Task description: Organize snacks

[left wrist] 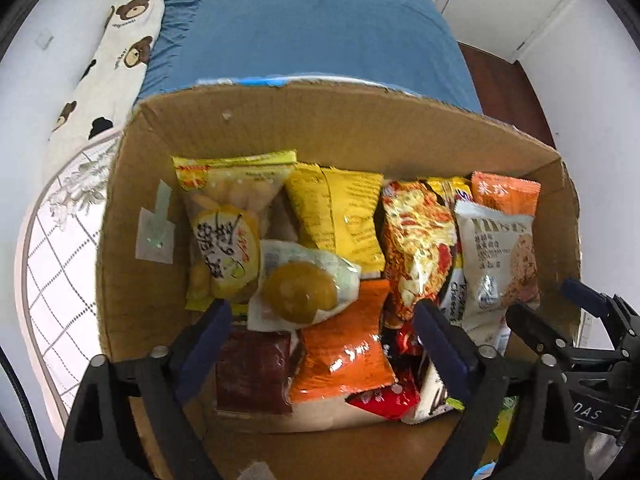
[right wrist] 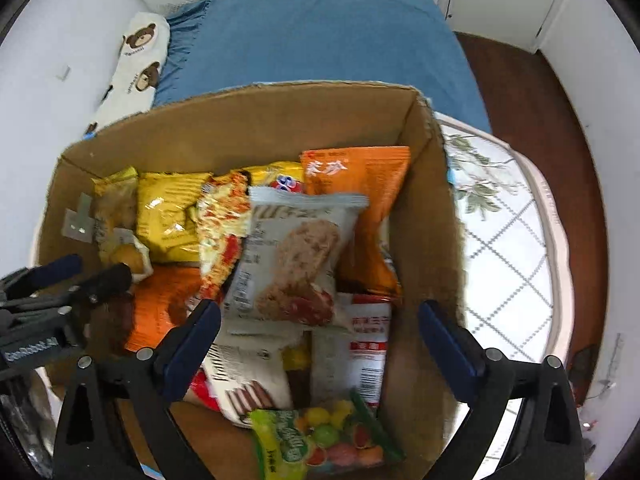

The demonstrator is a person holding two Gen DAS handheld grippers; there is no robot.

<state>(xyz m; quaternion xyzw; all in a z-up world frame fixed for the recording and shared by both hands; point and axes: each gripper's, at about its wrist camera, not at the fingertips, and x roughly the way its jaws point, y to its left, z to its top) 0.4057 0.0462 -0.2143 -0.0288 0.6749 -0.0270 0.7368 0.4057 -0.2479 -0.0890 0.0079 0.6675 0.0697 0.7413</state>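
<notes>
While both tongs hang released, the cereal bar stands lengthwise in the box.

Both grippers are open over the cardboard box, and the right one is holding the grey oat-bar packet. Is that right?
Not quite. Both grippers do hang open over the box, but the right gripper holds nothing: in the right wrist view the oat-bar packet lies on the other snacks, ahead of the spread fingers, touching neither. The left gripper is empty too.
</notes>
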